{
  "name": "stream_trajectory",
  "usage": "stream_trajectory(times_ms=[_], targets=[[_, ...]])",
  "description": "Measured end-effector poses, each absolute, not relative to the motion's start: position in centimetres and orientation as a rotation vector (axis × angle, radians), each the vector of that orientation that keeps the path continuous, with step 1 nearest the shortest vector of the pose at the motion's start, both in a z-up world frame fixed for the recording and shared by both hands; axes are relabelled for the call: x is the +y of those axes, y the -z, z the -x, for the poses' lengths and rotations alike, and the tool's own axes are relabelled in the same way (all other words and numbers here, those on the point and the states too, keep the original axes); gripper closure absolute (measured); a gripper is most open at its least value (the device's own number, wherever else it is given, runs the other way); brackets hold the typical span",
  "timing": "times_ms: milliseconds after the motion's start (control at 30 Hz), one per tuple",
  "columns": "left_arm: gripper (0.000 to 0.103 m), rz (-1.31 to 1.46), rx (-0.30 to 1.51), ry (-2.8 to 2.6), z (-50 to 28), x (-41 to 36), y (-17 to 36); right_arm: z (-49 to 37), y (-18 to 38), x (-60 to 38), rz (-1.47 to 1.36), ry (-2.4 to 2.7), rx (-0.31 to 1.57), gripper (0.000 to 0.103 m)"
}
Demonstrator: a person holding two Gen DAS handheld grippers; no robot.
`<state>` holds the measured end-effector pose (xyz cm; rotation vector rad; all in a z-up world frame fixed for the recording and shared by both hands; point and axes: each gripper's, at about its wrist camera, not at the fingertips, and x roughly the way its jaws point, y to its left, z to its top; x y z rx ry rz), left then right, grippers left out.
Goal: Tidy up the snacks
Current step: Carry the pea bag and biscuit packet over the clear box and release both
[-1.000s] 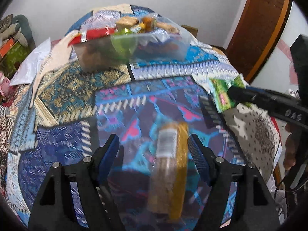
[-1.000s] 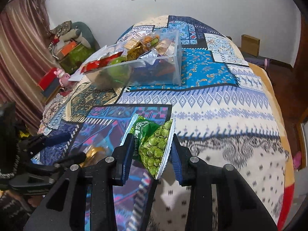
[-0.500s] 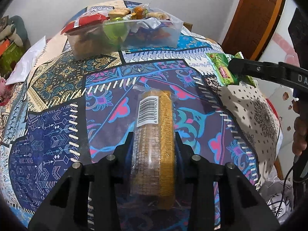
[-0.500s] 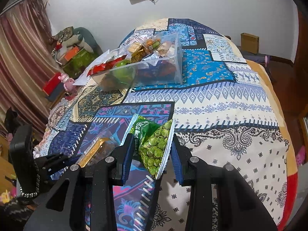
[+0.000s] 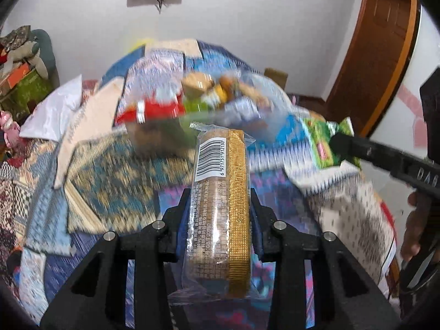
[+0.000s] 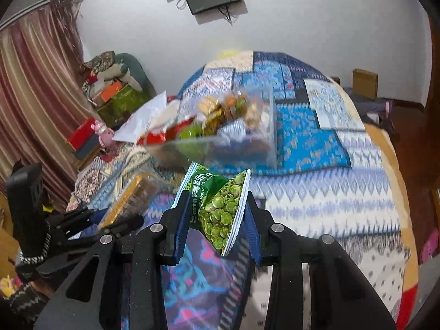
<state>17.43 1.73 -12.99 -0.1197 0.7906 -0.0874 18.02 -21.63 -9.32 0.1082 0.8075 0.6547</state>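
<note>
1. Motion blur smears the clear snack bin and patterned bedspread beyond both jaws.
2. The left gripper clamps the biscuit pack, its long axis pointing forward, barcode end out.
3. The right gripper pinches the green pea bag, which stands upright between the jaws.

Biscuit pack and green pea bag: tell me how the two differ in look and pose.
The biscuit pack is a long clear wrapper with a barcode label and gold edge; the green pea bag is shorter, opaque green and printed with peas. The biscuit pack sits lengthwise in the left gripper, pointing forward; the pea bag is pinched into a fold in the right gripper. Both are held clear of the patterned bedspread, facing the clear snack bin.
</note>
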Motion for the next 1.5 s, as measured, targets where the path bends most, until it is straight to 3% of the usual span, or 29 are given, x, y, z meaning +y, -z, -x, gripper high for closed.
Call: stream_trajectory(times_ms=[467,1033,1100,1200,1500], targets=[[0.066,0.132,0.687,0.026,-25.8,4.9,7.4,-24.6,6.6,-18.4,-0.125,-0.656,0.718,0.069],[0.065,0.101,0.765,-0.041,-35.3,6.0,12.6,-30.3,11.5,-13.6,-0.075,-0.666,0.792,0.067],[0.062,0.098,0.750,-0.046,-35.3,6.0,12.3,-30.2,11.6,-13.5,-0.061,-0.647,0.790,0.066],[0.062,0.094,0.737,-0.038,-34.7,5.9,11.8,-30.1,11.5,-13.7,-0.048,-0.623,0.786,0.056],[0.062,0.102,0.674,-0.009,-29.3,5.6,8.6,-27.5,8.6,-15.6,-0.014,-0.589,0.718,0.055]])
